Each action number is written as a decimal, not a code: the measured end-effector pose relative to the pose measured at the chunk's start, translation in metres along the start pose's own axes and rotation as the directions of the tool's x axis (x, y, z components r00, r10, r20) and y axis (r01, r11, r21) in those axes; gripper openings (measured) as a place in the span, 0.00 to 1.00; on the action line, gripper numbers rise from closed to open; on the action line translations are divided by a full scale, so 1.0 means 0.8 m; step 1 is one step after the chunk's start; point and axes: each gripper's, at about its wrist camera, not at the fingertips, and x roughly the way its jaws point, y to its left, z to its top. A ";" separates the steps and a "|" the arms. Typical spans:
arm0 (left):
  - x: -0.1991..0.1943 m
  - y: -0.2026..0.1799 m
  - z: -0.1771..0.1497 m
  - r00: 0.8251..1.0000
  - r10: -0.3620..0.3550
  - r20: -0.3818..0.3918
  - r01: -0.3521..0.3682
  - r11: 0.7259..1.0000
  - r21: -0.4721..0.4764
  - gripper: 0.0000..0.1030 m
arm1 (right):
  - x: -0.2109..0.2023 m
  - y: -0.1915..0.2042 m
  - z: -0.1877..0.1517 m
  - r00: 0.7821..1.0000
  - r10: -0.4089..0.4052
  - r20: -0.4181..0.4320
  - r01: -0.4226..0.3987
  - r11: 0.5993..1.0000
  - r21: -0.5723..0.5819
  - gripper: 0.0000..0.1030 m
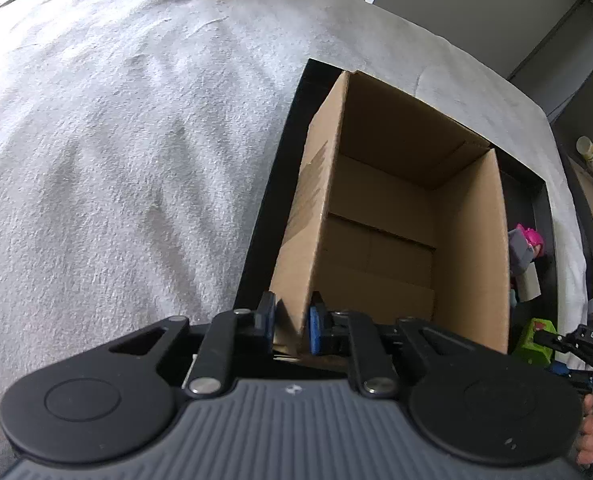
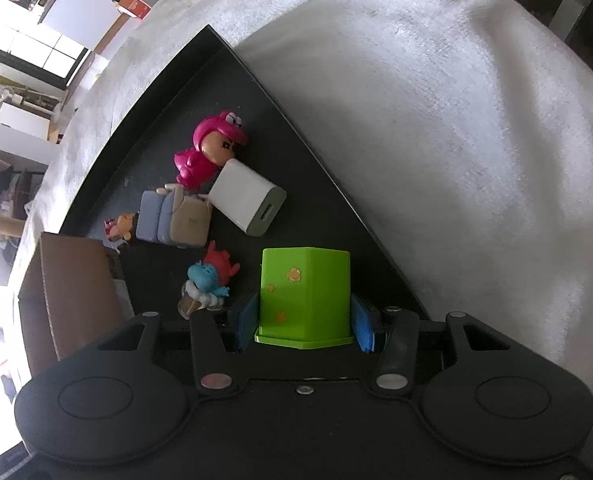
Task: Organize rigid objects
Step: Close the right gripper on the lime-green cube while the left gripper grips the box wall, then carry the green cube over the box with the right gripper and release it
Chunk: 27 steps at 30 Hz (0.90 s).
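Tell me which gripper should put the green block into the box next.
Right. The right gripper already has its jaws on either side of the green block on the tray. The left gripper is clamped on the box wall, steadying it.

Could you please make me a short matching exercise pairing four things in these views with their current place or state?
Things:
1. cardboard box
2. green cup
3. white charger
4. pink figure

States:
A. between the right gripper pads
B. wall pinched by the left gripper
C. lying by the tray's far corner
D. leaning against the pink figure

Pairs: 1-B, 2-A, 3-D, 4-C
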 end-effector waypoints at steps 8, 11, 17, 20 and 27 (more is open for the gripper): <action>-0.006 0.000 -0.006 1.000 -0.020 0.015 0.020 0.999 0.027 0.14 | -0.020 0.009 -0.012 1.000 -0.004 0.020 0.005 1.000 -0.029 0.46; -0.007 0.005 -0.007 0.999 -0.034 0.019 0.033 0.999 0.018 0.14 | -0.030 0.011 -0.019 1.000 -0.003 0.029 0.005 0.999 -0.038 0.46; -0.013 0.004 -0.010 0.997 -0.064 0.032 0.063 0.997 0.040 0.15 | -0.046 0.033 -0.023 0.999 0.008 0.053 -0.004 0.998 -0.070 0.46; -0.014 0.004 -0.011 0.997 -0.068 0.042 0.066 0.997 0.046 0.15 | -0.057 0.048 -0.026 0.997 0.018 0.070 -0.011 0.995 -0.098 0.46; -0.021 0.006 -0.016 0.994 -0.091 0.051 0.088 0.994 0.064 0.15 | -0.076 0.084 -0.032 0.994 0.054 0.090 -0.040 0.988 -0.150 0.46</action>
